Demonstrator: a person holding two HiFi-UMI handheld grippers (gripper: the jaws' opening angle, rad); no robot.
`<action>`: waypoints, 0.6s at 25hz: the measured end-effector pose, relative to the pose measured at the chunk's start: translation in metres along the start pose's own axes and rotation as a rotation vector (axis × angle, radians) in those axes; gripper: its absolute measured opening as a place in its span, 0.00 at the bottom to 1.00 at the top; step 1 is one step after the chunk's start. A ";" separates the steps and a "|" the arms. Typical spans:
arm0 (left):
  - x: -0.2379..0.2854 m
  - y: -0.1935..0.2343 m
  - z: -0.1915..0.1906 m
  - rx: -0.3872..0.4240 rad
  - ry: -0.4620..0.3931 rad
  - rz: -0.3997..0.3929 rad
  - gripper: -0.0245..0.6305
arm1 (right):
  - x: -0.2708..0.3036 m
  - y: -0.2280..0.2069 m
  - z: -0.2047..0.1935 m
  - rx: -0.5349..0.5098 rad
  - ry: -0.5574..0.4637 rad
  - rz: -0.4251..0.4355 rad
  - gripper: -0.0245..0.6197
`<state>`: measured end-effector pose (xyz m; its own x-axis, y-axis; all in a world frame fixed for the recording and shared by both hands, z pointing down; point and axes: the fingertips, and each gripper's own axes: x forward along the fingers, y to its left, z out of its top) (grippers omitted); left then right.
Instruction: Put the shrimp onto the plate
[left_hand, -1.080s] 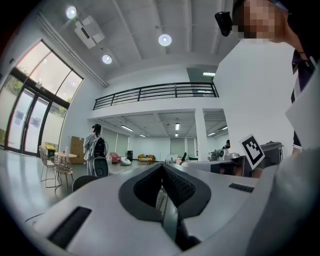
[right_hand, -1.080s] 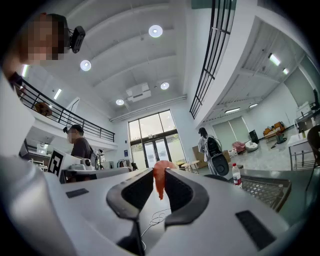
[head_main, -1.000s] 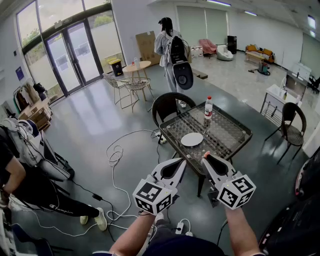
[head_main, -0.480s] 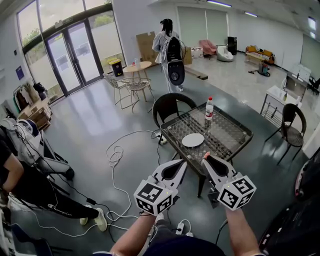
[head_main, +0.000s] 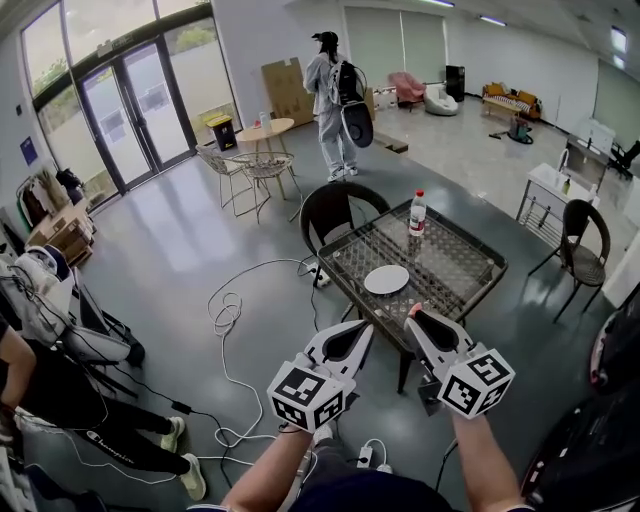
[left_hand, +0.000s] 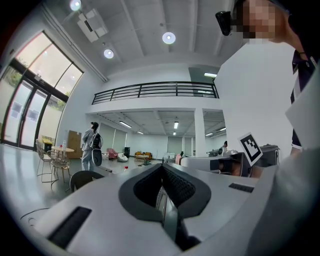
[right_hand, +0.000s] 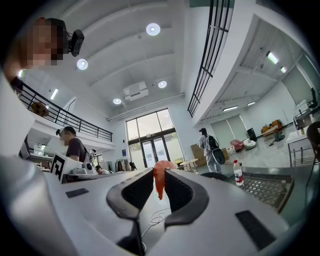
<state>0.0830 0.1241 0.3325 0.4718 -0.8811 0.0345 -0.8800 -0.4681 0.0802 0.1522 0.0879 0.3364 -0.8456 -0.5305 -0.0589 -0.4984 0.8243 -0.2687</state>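
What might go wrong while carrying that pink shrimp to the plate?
The shrimp hangs from the very tips of the right gripper, pinched only at its top, so it may slip out before reaching the plate. The bottle stands just beyond the plate; an overlong reach might tip it.

Head view looks steeply down at the distant table (head_main: 450, 265); both gripper views tilt upward, all sharing the backpack person (head_main: 328, 95).
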 end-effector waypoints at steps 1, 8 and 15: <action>0.001 0.006 -0.001 -0.003 0.003 -0.005 0.05 | 0.005 -0.002 -0.001 0.002 0.001 -0.006 0.15; 0.011 0.062 -0.009 -0.024 0.027 -0.048 0.05 | 0.061 -0.008 -0.010 0.008 0.016 -0.041 0.15; 0.027 0.130 -0.014 -0.045 0.032 -0.101 0.05 | 0.127 -0.019 -0.024 0.002 0.039 -0.091 0.15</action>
<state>-0.0178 0.0407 0.3575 0.5600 -0.8266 0.0560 -0.8250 -0.5501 0.1295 0.0494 0.0092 0.3571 -0.8039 -0.5948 0.0030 -0.5728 0.7729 -0.2730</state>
